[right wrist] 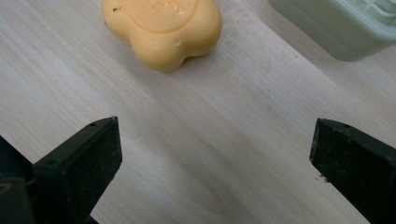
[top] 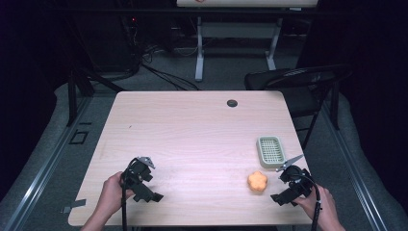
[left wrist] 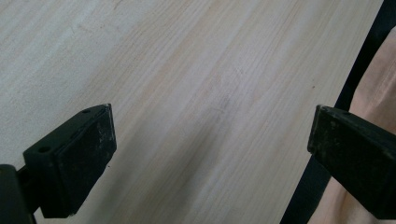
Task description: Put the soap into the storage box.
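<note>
Right gripper view: flower-shaped orange soap bar point(right wrist: 163, 28) on table point(right wrist: 196, 154), near-right, beside green soap dish point(right wrist: 336, 28); likely stiff, slippery; grip across opposite lobes. Right tongs point(right wrist: 212, 154) and left tongs point(left wrist: 210, 149) wide, empty

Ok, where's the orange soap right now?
In the high view the orange soap lies on the table near its front right, just left of the open right gripper and in front of the green soap dish, touching neither.
</note>
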`<state>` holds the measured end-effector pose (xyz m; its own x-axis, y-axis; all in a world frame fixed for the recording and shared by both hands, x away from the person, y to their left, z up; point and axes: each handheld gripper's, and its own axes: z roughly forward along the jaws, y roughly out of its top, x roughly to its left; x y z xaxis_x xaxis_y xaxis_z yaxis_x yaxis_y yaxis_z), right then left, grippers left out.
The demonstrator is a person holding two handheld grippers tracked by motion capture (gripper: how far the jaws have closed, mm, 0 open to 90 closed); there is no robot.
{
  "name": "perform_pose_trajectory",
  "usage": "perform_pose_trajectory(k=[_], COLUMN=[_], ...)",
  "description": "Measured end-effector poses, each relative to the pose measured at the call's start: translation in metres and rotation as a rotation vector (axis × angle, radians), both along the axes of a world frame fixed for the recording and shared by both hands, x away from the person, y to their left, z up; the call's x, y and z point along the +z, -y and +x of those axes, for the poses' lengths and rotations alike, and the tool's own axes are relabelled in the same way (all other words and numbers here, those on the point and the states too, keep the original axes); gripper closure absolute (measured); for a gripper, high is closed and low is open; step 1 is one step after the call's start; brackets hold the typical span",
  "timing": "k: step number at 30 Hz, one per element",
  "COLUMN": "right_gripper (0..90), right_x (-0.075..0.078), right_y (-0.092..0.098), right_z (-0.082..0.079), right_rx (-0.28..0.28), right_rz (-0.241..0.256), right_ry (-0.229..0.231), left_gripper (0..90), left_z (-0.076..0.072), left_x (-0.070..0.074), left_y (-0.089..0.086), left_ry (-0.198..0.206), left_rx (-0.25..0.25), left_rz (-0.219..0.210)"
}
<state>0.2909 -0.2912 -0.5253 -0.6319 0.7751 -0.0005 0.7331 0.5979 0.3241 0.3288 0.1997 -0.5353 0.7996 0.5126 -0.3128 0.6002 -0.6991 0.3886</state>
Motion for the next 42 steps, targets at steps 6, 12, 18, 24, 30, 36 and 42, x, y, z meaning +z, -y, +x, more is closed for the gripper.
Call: perform_pose_trajectory(k=[6,12,18,24,30,36,42], right_gripper=[1.7,0.2,0.2,0.0,0.0,1.0,0.9], right_x=[0.001,0.001,0.004,0.007,0.005,-0.001,-0.007], right_y=[-0.002,-0.005,-0.009,-0.023,-0.039,-0.054,-0.059], right_z=[0.0,0.0,0.0,0.003,0.007,0.017,0.023], right_rx=[0.01,0.016,0.02,0.043,0.083,0.119,0.13], right_rz=[-0.006,0.007,0.055,0.087,0.077,0.041,0.016], right_ry=[0.002,0.008,0.046,0.079,0.094,0.104,0.094], left_gripper=[1.4,1.3,1.3,1.3,1.3,1.3,1.3], left_z=[-0.001,-0.001,0.0,0.0,0.0,0.001,0.001], left_x=[0.0,0.001,0.0,0.0,-0.001,-0.001,-0.002], left_y=[-0.001,-0.001,0.0,0.0,0.001,0.001,0.002], left_ry=[0.004,0.005,0.002,0.0,-0.003,-0.002,-0.005], left_rx=[0.003,0.0,-0.003,-0.002,-0.002,-0.004,-0.005], left_rz=[-0.004,-0.005,-0.001,-0.001,-0.001,-0.001,0.0])
